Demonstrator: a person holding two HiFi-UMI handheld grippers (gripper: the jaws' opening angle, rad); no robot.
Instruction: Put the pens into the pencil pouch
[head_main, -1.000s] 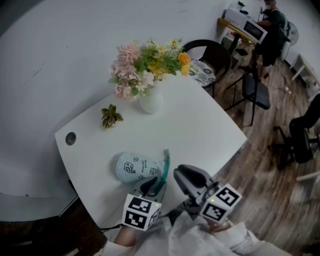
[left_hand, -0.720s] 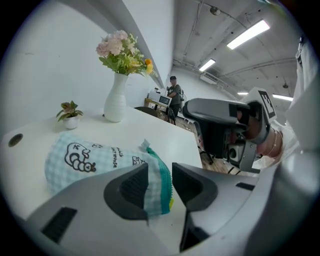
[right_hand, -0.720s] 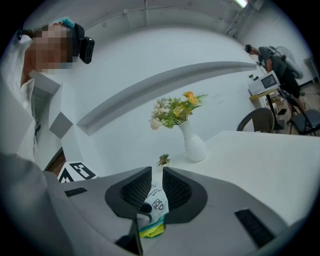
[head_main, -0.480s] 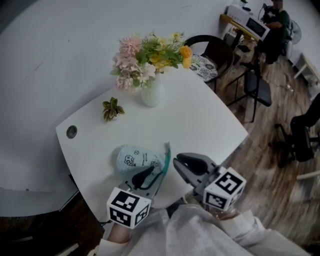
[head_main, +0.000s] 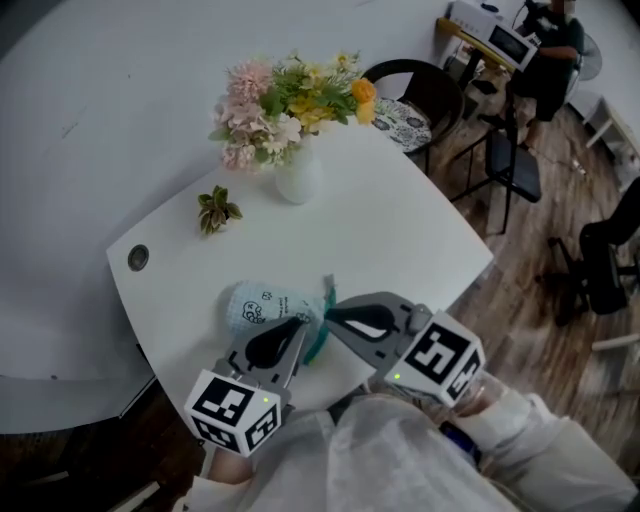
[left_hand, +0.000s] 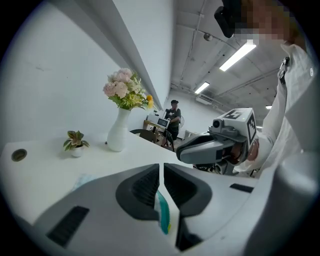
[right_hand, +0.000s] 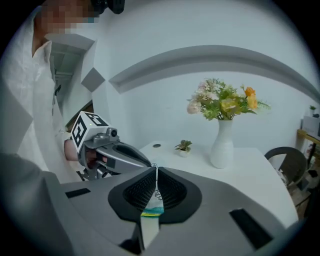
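Observation:
The pale blue printed pencil pouch (head_main: 258, 305) lies near the table's front edge, its teal-lined mouth (head_main: 322, 318) turned toward me. My left gripper (head_main: 298, 328) has just been closing and is shut on the teal rim (left_hand: 163, 212) of the pouch. My right gripper (head_main: 333, 314) comes in from the right; its jaws have also just been closing and pinch the pouch's fabric edge (right_hand: 151, 206). The two grippers face each other, tips close together, in the left gripper view (left_hand: 161, 168) and the right gripper view (right_hand: 155, 171). I see no pen in any view.
On the white table (head_main: 400, 240) stand a white vase of flowers (head_main: 297, 180), a tiny potted plant (head_main: 215, 208) and a round cable hole (head_main: 138, 257). A black chair (head_main: 420, 95) and a person (head_main: 545, 60) are beyond the far right corner.
The right gripper swung left to the pouch's mouth, rolled and closed on its edge. The left gripper lifted, shifted left and closed on the teal rim.

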